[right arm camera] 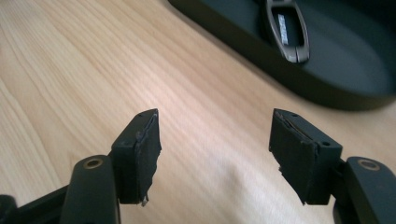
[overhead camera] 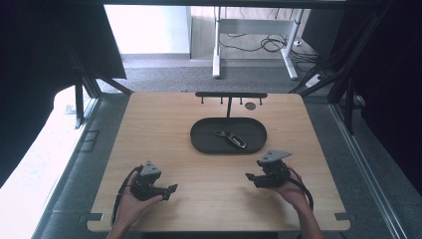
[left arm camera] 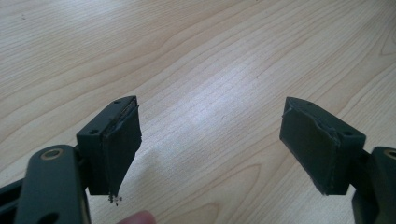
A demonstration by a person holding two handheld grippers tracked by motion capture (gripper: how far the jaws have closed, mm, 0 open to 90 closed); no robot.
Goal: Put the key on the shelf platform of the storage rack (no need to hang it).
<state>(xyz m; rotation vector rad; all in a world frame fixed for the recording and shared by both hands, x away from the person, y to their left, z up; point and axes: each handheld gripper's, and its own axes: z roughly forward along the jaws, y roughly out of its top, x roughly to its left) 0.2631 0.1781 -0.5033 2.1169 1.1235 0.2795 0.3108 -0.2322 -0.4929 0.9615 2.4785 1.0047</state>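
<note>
A black oval tray (overhead camera: pixel 204 130) lies at the middle of the wooden table, and a dark key fob with a metal clip (overhead camera: pixel 232 138) rests inside it. My left gripper (overhead camera: pixel 171 190) sits near the front left, held in a hand and pointing right. In the left gripper view my left gripper (left arm camera: pixel 208 107) is open over bare wood. Front right, my right gripper (overhead camera: pixel 250 177) points left, below the tray's right end. In the right gripper view my right gripper (right arm camera: pixel 215 121) is open, with the tray's rim (right arm camera: pixel 280 70) and the key fob (right arm camera: pixel 287 28) just beyond its jaws.
A black rack with small hooks (overhead camera: pixel 230 94) stands behind the tray on a thin post. A small dark round mark (overhead camera: pixel 250 105) sits on the wood beside it. Bare wood (overhead camera: pixel 214 184) lies between the two grippers. Dark frame struts flank the table.
</note>
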